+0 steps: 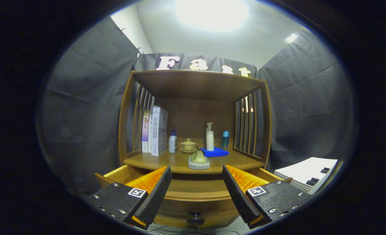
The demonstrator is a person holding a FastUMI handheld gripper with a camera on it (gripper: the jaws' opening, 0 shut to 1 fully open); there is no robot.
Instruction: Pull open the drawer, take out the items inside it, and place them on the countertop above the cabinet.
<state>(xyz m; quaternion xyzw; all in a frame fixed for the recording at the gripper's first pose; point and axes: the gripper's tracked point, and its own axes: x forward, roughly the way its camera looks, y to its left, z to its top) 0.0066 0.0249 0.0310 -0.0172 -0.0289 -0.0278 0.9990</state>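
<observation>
Spread wide and holding nothing, the tongs (196, 192) hover over the pulled-out drawer (193, 191), whose inside is hidden behind its front and the fingers. Its dark knob (195, 216) shows low between them. Beyond, on the surface (147, 160), a pale green item on a round base (199, 160) sits near the front edge, with books (155, 130), bottles (209, 137), a small lidded pot (188, 146) and a blue cloth (216, 152) behind.

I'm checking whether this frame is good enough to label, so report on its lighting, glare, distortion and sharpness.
Gripper view: the ceiling light blows out to white glare; the fisheye bows the cabinet posts outward; the shelf back sits in shadow, yet the books, pump bottle and blue cloth read clearly; the open gripper frames the pulled-out drawer, its inside dim and mostly hidden.
</observation>
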